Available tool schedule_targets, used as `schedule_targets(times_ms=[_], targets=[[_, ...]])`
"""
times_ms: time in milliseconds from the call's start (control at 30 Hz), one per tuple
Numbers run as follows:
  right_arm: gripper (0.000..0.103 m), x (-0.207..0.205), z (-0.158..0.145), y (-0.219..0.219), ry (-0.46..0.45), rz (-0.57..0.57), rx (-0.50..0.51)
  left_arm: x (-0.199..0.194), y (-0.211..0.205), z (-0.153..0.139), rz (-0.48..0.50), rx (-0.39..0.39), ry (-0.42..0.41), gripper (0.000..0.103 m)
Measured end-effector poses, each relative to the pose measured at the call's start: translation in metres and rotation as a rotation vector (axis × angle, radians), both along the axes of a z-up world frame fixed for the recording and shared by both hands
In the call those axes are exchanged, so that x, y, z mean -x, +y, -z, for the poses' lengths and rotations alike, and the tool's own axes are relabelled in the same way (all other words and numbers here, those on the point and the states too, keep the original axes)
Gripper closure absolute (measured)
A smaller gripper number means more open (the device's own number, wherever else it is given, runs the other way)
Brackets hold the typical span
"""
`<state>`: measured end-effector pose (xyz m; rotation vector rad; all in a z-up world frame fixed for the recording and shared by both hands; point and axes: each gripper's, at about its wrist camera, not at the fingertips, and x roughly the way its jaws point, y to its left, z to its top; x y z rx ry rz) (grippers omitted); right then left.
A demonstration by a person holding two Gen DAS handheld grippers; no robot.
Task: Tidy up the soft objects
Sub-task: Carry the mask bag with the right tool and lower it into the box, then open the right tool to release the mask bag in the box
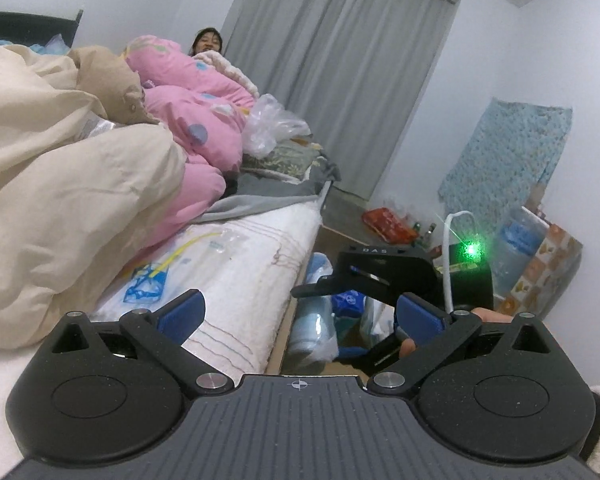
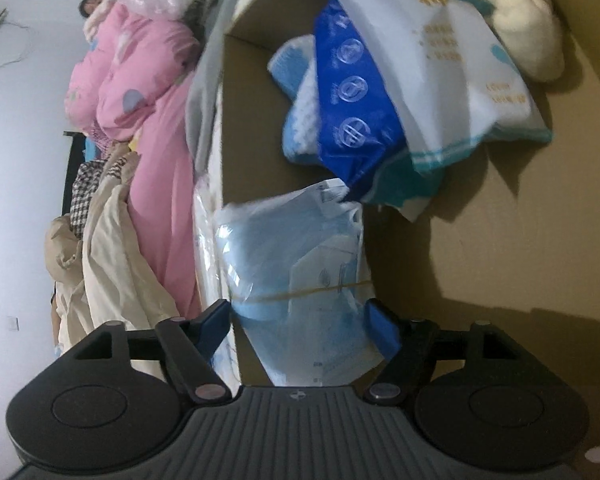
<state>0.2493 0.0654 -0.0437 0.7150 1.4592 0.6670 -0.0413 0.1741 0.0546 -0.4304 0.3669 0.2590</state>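
Observation:
My left gripper is open and empty, level with the bed's edge. A flat plastic packet with blue and yellow print lies on the white mattress just ahead of it. My right gripper also shows in the left wrist view, beside the bed over the box. Its jaws stand around a clear bag of light blue soft goods bound by a rubber band, above a cardboard box. The box holds a dark blue pack, a white and teal pack and a cream plush toy.
A beige duvet and pink quilt are piled on the bed. A clear plastic bag lies further back. A person sits behind the quilt. Grey curtains hang beyond. Clutter sits on the floor at right.

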Motion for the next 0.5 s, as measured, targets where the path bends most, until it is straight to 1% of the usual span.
schedule_targets(times_ms=[67,100,167,233,300,500], targets=[[0.032,-0.0007,-0.0009,-0.0014,0.003,-0.007,0.003,-0.0003,-0.0011,-0.0003,0.003,0.000,0.003,0.000],[0.028,-0.0014,-0.0018,-0.0009,0.001,-0.014,0.013,-0.0005,-0.0019,-0.0003,0.004,-0.001,0.003,0.000],[0.024,-0.0022,-0.0031,-0.0016,0.000,-0.015,0.030,-0.0010,-0.0030,-0.0007,0.009,-0.004,0.005,0.000],[0.024,-0.0022,-0.0041,-0.0026,-0.001,-0.021,0.035,-0.0004,-0.0045,-0.0013,0.009,-0.007,0.004,0.000],[0.021,-0.0024,-0.0045,-0.0049,0.006,-0.019,0.035,0.0001,-0.0058,-0.0013,0.008,-0.011,0.003,0.000],[0.018,-0.0031,-0.0049,-0.0089,0.012,-0.022,0.011,0.0010,-0.0069,-0.0024,0.000,-0.013,0.000,0.000]])
